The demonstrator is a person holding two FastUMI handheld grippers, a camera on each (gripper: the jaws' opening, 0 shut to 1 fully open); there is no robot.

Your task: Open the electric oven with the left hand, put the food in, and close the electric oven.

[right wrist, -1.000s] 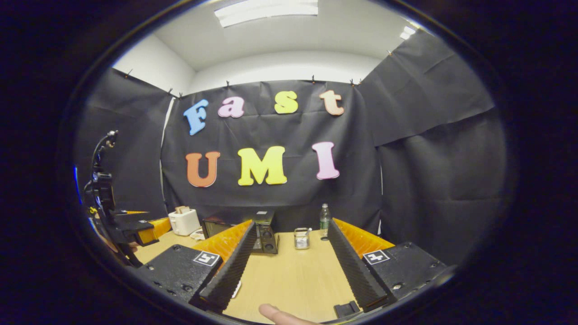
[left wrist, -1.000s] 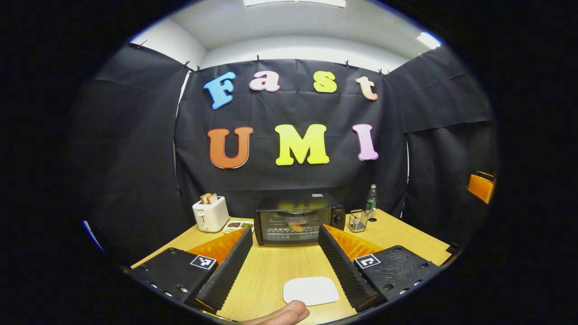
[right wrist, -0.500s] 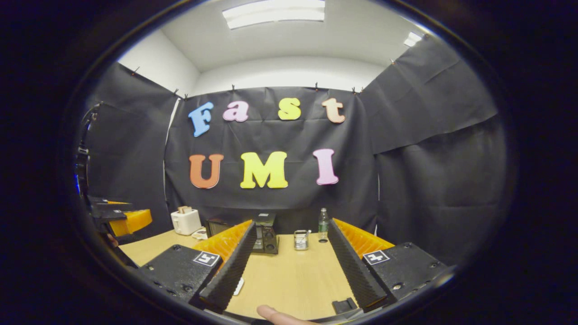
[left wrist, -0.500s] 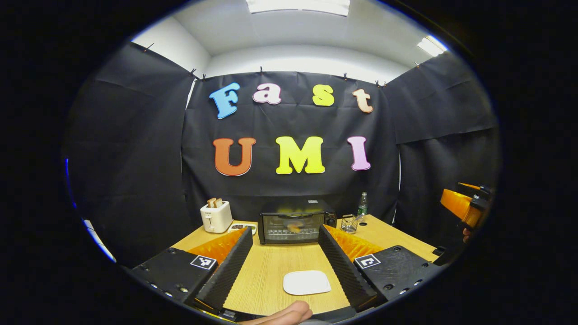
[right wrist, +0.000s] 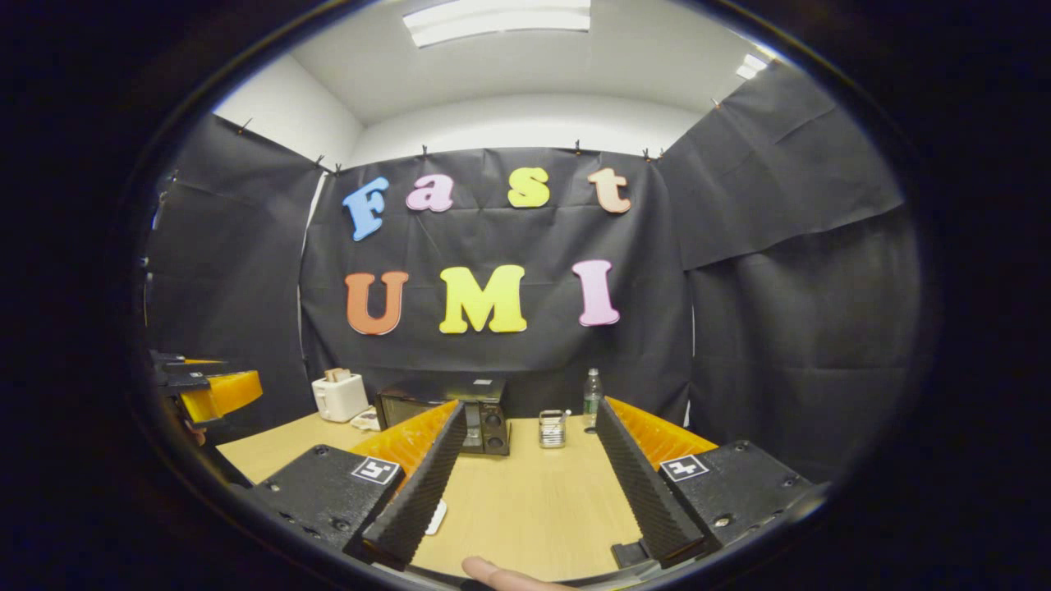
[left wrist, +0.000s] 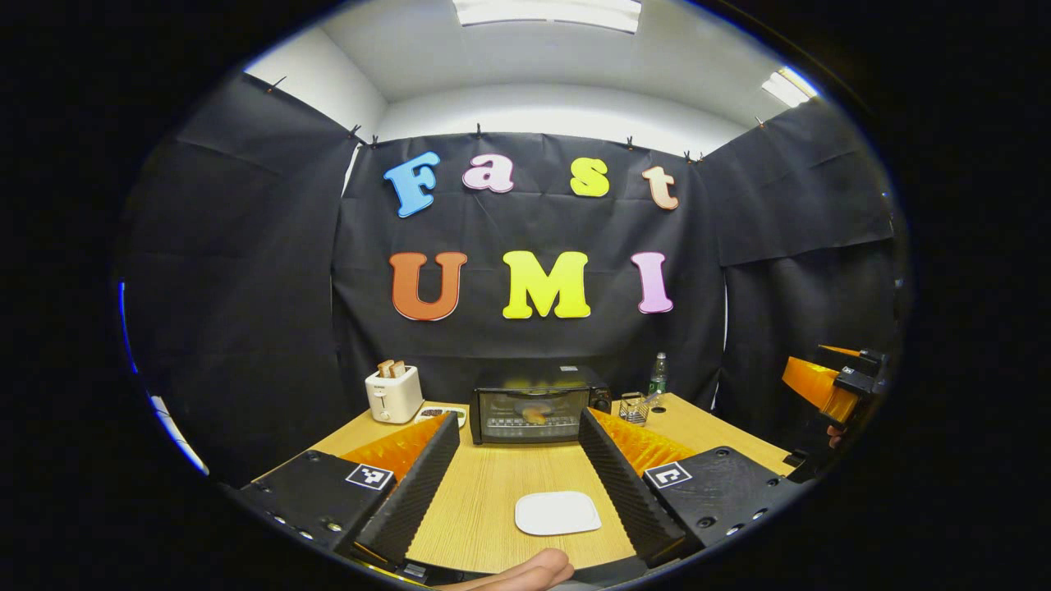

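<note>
- Left gripper view: the electric oven [left wrist: 538,404] stands at the far middle of the wooden table [left wrist: 493,492], against the booth wall, door closed, with a pale food item [left wrist: 534,414] visible behind the glass.
- Left gripper [left wrist: 517,472]: fingers spread wide, grasping nothing, held well back from the oven and aimed at it. An empty white plate [left wrist: 557,513] lies on the table between its fingers.
- Right gripper [right wrist: 530,476]: fingers likewise spread, holding nothing, pointed at the table just right of the oven.
- Handling judgement: the oven is a rigid metal-and-glass box, probably heavy enough to stay put. The door likely hinges at the bottom, so the hold belongs on the handle along its top edge. The glass calls for a gentle pull, and smooth metal may slip between the pads.
- The food looks small, light and soft; a firm squeeze could crush it.
- Hard to make out: the door handle itself is too small and dark to resolve. What kind of food it is cannot be told.
- Right gripper view: the left finger covers part of the oven front.
- Other items: a toaster [left wrist: 393,392], a bottle [left wrist: 658,373] and a wire holder [left wrist: 634,407] flank the oven.
</note>
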